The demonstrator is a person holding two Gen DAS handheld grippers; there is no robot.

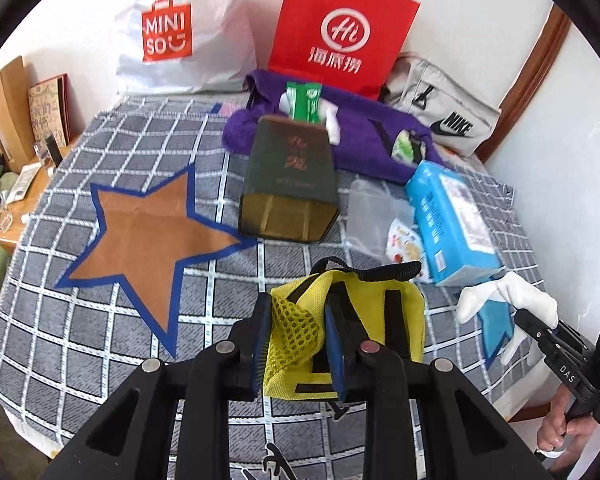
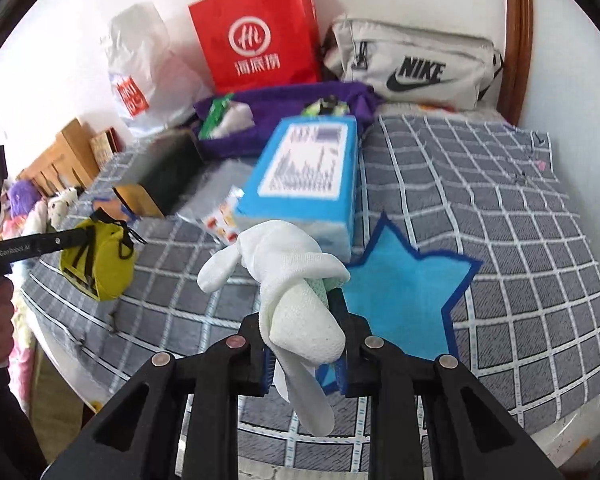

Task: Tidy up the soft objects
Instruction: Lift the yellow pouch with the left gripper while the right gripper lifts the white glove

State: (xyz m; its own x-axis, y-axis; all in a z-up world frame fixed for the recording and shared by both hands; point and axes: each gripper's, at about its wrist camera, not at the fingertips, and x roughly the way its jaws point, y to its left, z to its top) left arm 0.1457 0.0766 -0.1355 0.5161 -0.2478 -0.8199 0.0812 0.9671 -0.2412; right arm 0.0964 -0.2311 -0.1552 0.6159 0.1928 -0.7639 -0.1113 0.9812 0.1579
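Left gripper (image 1: pixel 296 344) jaws nearly closed on yellow pouch (image 1: pixel 364 320), right gripper (image 2: pixel 304 356) likewise pinching white glove (image 2: pixel 296 280), both above bed; glove's dangling fingers may slip free.

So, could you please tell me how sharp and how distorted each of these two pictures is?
Left wrist view: mostly sharp, the yellow pouch crisp; strong fisheye bends the checked blanket, corners black. Right wrist view: the blue box and dark box smeared by motion blur, the white glove sharper; same fisheye curve.
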